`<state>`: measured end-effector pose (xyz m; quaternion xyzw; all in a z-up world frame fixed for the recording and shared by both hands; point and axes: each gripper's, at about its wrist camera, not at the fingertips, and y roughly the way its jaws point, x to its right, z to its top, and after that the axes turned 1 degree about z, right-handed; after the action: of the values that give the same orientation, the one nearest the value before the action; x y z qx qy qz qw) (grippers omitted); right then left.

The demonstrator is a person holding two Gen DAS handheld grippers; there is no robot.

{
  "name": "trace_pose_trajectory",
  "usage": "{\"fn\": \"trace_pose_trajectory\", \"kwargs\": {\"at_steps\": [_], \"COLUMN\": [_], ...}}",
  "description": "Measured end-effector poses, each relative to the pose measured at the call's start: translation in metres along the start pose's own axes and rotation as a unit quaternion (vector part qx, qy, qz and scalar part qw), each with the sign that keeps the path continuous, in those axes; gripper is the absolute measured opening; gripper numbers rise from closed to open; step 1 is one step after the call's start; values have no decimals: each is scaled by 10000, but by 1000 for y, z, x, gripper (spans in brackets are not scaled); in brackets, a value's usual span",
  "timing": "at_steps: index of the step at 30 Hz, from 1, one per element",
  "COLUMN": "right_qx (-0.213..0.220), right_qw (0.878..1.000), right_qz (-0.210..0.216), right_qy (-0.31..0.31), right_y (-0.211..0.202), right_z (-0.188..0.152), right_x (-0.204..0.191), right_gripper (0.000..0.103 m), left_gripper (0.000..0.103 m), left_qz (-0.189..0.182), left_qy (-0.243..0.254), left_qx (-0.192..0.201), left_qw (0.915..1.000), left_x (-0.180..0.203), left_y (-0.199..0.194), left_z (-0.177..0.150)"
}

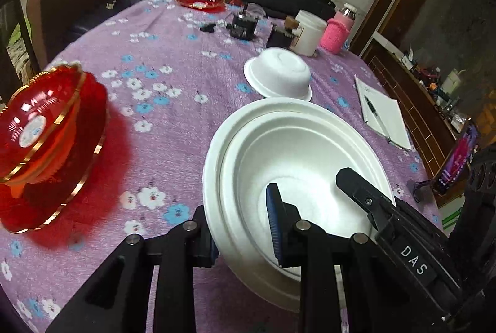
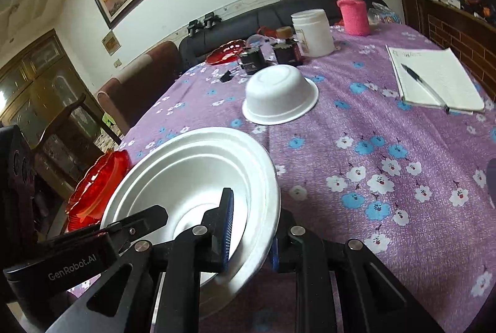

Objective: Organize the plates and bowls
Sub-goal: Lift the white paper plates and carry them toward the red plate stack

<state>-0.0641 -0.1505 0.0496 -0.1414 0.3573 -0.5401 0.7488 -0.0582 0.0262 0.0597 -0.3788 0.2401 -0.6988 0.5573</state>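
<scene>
At the far left of the left wrist view, a stack of red plates (image 1: 46,140) with gold rims sits on the purple flowered desk (image 1: 173,122), well apart from everything white. Moving right, the left gripper (image 1: 245,227) has its jaws closed down on the near-left rim of the white bowl stack (image 1: 288,153), one blue pad inside the bowl and the other outside under the rim. The stack, nested foam bowls in a wider plate, hangs tilted above the cloth between both hands. Further right, the right gripper (image 2: 251,227) has its jaws pinched almost fully together on the opposite rim in the same way, one pad inside, one outside. So each hand has one side of the stack, and neither is free.

Beyond the stack, farther from the person and slightly right, an upturned white bowl (image 1: 279,75) lies rim-down on the desk, clear of the held stack. That looks like the relation that matters: the loose bowl lies ahead of both jaws, a little nearer the right hand. At the right edge rest a notebook (image 1: 381,113) and pen (image 1: 372,106).
</scene>
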Motion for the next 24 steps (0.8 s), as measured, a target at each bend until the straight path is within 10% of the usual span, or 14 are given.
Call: {"fn": "trace_pose_trajectory", "kwargs": {"at_steps": [24], "right_qx": [229], "right_qw": [9904], "right_qz": [510], "right_qy": [-1260], "right_y": [-8], "right_z": [28], "right_x": [-164], "right_gripper": [21], "left_gripper": [24], "left_qz": [304], "left_qy": [-563], "left_qx": [1193], "left_qw": [9908], "left_x": [-109], "left_y": [-119], "left_z": [15]}}
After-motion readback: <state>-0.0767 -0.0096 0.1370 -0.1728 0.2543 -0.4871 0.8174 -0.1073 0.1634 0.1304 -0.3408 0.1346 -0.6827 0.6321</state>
